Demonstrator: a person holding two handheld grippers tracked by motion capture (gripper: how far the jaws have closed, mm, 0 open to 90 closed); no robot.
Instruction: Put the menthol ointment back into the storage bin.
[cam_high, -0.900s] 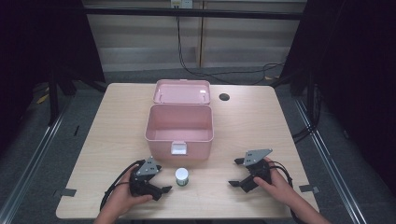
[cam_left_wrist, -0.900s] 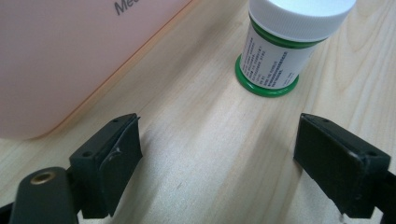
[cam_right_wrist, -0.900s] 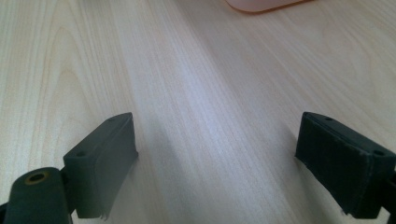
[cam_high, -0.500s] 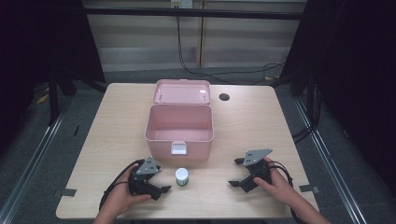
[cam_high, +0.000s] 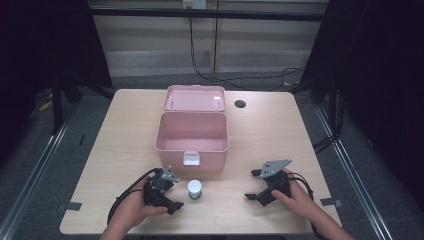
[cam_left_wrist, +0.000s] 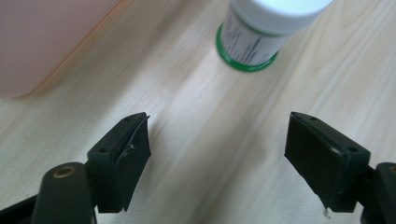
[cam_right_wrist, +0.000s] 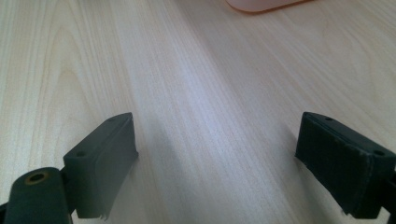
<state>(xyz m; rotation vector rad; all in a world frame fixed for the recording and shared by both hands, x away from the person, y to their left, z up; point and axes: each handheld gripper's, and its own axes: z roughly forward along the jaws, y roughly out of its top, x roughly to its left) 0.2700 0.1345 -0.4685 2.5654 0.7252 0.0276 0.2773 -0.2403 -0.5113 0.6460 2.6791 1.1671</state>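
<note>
Surface: pale wooden table (cam_high: 125, 125), dark room around it, grey floor and cables behind.
Left jaws: my left gripper (cam_left_wrist: 217, 158) has its jaws spread wide with bare wood between them, gripping nothing; seen from above it (cam_high: 172, 199) lies low on the table in my left hand (cam_high: 132, 210).
Bottle vs. left jaws: the small white-capped bottle (cam_left_wrist: 261, 32) stands upright ahead of my jaw tips, a little toward the right-hand jaw, clear of both pads. From above, the bottle (cam_high: 194, 189) sits just beside the gripper, on its right.
Right jaws: my right gripper (cam_right_wrist: 217, 158) also stands wide apart over bare wood, holding nothing; from above it (cam_high: 257, 192) sits well apart from the bottle, my right hand (cam_high: 295, 197) behind it.
Box: the open pink box (cam_high: 192, 137) stands just beyond the bottle, lid (cam_high: 195, 98) laid back, white latch facing me.
Far off: a dark round hole (cam_high: 240, 104) in the tabletop right of the lid.
</note>
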